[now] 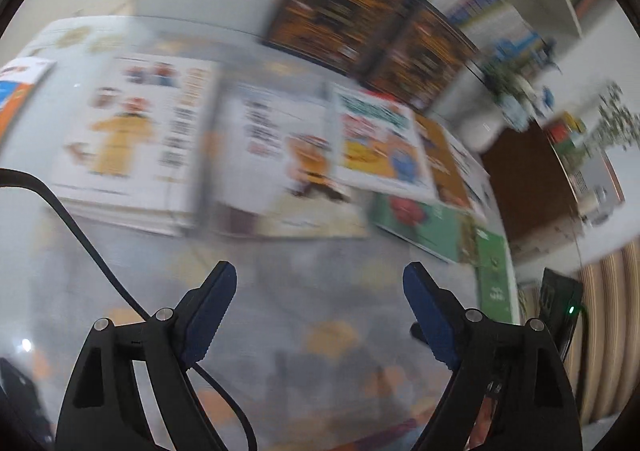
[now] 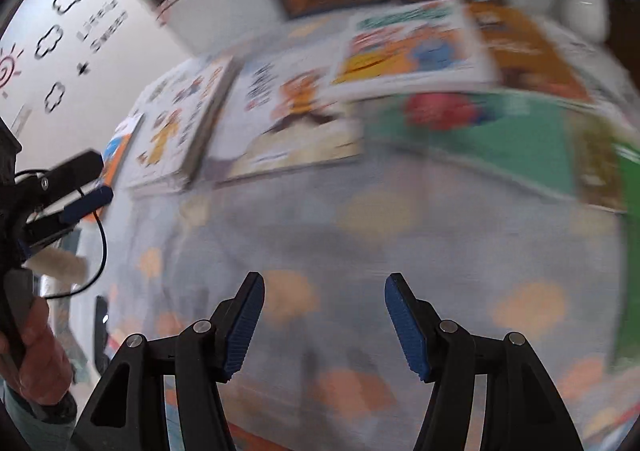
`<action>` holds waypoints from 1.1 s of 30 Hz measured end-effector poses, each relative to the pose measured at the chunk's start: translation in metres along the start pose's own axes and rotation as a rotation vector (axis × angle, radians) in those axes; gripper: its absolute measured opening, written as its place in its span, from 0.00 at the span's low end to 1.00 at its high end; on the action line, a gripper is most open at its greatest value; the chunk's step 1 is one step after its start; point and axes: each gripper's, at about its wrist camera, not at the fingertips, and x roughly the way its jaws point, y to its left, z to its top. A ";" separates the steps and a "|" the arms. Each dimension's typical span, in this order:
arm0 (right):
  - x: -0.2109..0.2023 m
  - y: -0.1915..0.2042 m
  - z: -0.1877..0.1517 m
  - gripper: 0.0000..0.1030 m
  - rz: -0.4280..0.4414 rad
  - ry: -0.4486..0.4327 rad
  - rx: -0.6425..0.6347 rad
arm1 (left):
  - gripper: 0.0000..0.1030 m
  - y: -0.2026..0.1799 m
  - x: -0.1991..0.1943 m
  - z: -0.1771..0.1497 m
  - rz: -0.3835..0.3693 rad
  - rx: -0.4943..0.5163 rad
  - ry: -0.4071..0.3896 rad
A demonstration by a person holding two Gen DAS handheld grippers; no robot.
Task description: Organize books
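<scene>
Several picture books lie flat in a row across the far part of the table (image 1: pixel 280 291), all blurred. From the left wrist view: a white-covered book with a yellow-coated figure (image 1: pixel 132 131) sits on a thick stack at the left, a second white book with an orange figure (image 1: pixel 288 155) lies just beside it, a book with a yellow and blue cover (image 1: pixel 380 143) overlaps that one's right edge, an orange-brown book (image 1: pixel 444 159) lies further right, and a green book (image 1: pixel 424 223) pokes out beneath them near the table's right edge. That makes five that can be counted; an orange and white book (image 1: pixel 20 83) at the far left edge is a sixth. Behind the row a dark, orange-patterned open book (image 1: pixel 360 23) stands propped against the wall.

The near half of the table, a pale cloth with orange blotches, lies open between the books and both tools.

The left gripper (image 1: pixel 320 315) hangs over this bare cloth, jaws spread wide, holding nothing. The right gripper (image 2: pixel 324 323) is likewise spread and empty over the cloth, well short of the books
</scene>
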 end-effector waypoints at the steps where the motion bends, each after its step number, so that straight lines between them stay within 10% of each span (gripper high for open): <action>1: -0.009 -0.020 -0.001 0.59 -0.021 -0.017 0.029 | 0.82 -0.016 0.009 -0.003 -0.005 0.018 0.015; 15: -0.098 -0.302 -0.020 0.59 -0.253 -0.151 0.464 | 0.82 -0.184 0.133 -0.091 -0.097 0.180 0.281; 24: -0.074 -0.347 0.014 0.59 -0.237 -0.097 0.413 | 0.82 -0.185 0.146 -0.110 -0.069 0.109 0.289; 33: -0.058 -0.310 0.021 0.62 -0.183 -0.024 0.223 | 0.82 -0.174 0.138 -0.119 -0.067 0.041 0.251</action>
